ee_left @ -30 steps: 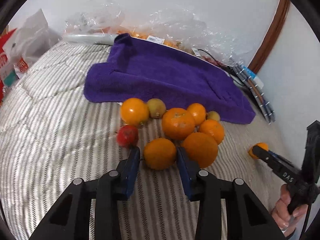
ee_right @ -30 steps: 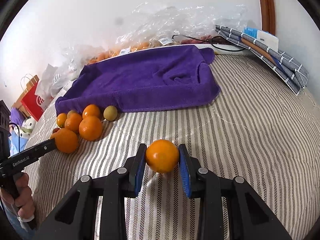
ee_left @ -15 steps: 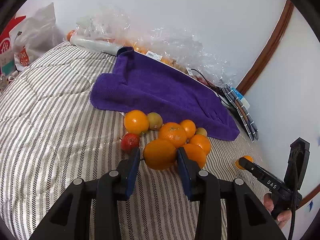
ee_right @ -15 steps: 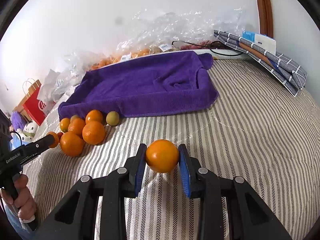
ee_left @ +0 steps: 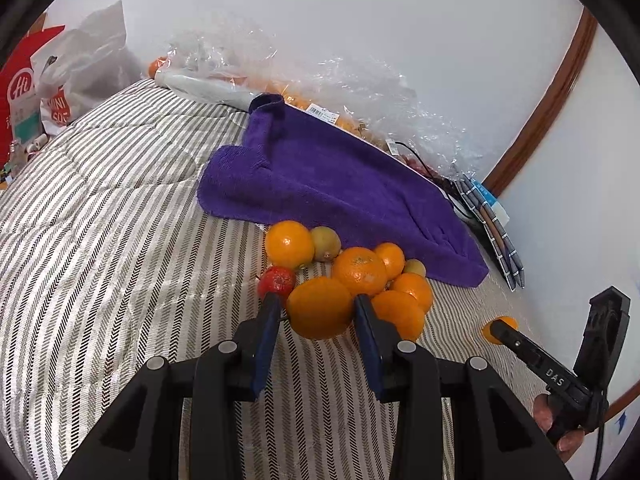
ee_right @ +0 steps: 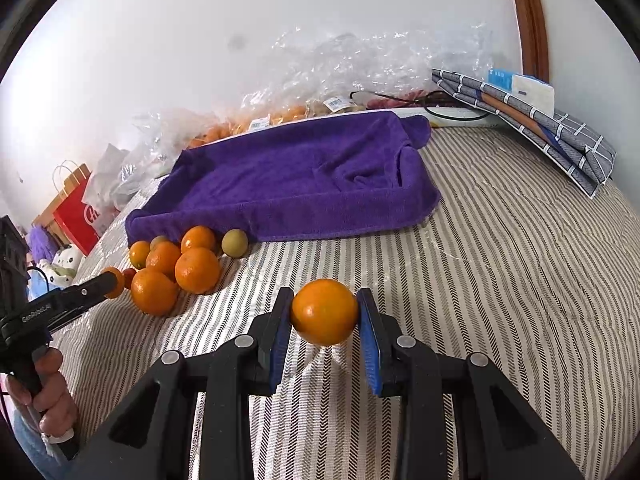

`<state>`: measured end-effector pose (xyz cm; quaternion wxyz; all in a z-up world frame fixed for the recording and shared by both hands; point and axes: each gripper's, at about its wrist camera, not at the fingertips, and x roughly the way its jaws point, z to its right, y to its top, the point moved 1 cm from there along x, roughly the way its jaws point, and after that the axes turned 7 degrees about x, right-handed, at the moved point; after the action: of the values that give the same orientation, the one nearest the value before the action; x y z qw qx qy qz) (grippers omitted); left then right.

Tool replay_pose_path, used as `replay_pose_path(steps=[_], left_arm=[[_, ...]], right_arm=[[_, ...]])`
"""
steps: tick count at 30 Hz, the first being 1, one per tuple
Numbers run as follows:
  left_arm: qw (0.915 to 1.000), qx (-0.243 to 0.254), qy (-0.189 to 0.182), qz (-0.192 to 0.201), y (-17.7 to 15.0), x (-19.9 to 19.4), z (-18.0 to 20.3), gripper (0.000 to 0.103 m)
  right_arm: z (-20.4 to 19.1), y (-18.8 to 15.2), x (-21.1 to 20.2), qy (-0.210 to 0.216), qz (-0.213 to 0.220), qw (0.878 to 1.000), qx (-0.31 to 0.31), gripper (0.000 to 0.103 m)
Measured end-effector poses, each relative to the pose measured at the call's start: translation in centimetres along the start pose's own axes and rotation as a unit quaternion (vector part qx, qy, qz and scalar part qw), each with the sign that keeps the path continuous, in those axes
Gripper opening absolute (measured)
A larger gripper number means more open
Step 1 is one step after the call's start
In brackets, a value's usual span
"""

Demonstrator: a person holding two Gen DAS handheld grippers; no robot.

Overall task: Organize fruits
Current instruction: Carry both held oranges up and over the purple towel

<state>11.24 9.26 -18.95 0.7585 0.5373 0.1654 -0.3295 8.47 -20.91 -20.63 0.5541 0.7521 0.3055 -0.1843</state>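
Note:
My left gripper (ee_left: 318, 312) is shut on an orange (ee_left: 320, 307) and holds it just above the striped bed, in front of a pile of oranges (ee_left: 362, 271) with a small red fruit (ee_left: 277, 281) and two green-yellow fruits (ee_left: 325, 243). My right gripper (ee_right: 325, 316) is shut on another orange (ee_right: 324, 311), lifted above the bed to the right of the same pile (ee_right: 176, 268). A purple towel (ee_left: 328, 176) lies over a tray behind the pile; it also shows in the right wrist view (ee_right: 296, 176).
Clear plastic bags of fruit (ee_right: 320, 80) line the wall behind the towel. A folded grey checked cloth (ee_right: 532, 124) lies at the far right. Red and white shopping bags (ee_left: 44, 84) stand at the bed's left edge. A black cable (ee_right: 452, 108) runs behind the towel.
My left gripper closed on the front orange and lifted it up from the pile. My right gripper kept its orange and rose a little above the bed.

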Motion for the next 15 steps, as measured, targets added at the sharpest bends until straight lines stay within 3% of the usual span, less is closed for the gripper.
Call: replay_pose_path(steps=[10, 15], left_arm=[[0.9992, -0.006, 0.034, 0.019, 0.1, -2.1, -0.5, 0.036], [0.9992, 0.000, 0.026, 0.031, 2.5, -4.3, 0.6, 0.036]], right_arm=[[-0.4, 0.1, 0.0, 0.002, -0.001, 1.000, -0.008, 0.032], [-1.3, 1.4, -1.2, 0.006, 0.009, 1.000, -0.016, 0.032]])
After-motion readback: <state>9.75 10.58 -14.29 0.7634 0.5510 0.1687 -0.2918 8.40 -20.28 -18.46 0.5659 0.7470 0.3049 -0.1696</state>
